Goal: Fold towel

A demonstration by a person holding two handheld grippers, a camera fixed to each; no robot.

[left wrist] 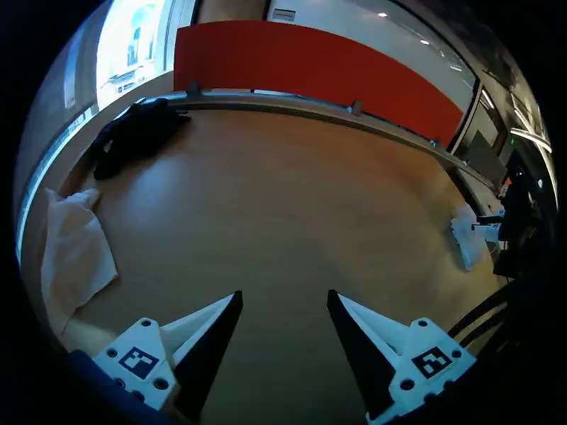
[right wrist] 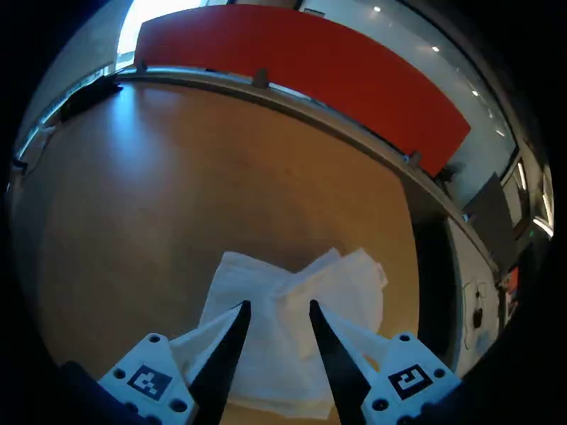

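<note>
Down low in the right gripper view, a white towel (right wrist: 283, 333) lies on the brown wooden counter (right wrist: 177, 184). It is crumpled, with one part folded over the rest. The right gripper (right wrist: 278, 306) is just over it. Its two fingers are a little way apart and the towel shows in the gap. They are not squeezing anything.

In the left gripper view, the left gripper (left wrist: 284, 296) is wide open and holds nothing. Bare wood shows between its fingers. A white cloth (left wrist: 74, 248) lies at the far left edge of the counter, well away from the gripper. A black cloth (left wrist: 138, 131) sits in the back corner. A long red board (left wrist: 312, 67) stands behind the counter.
</note>
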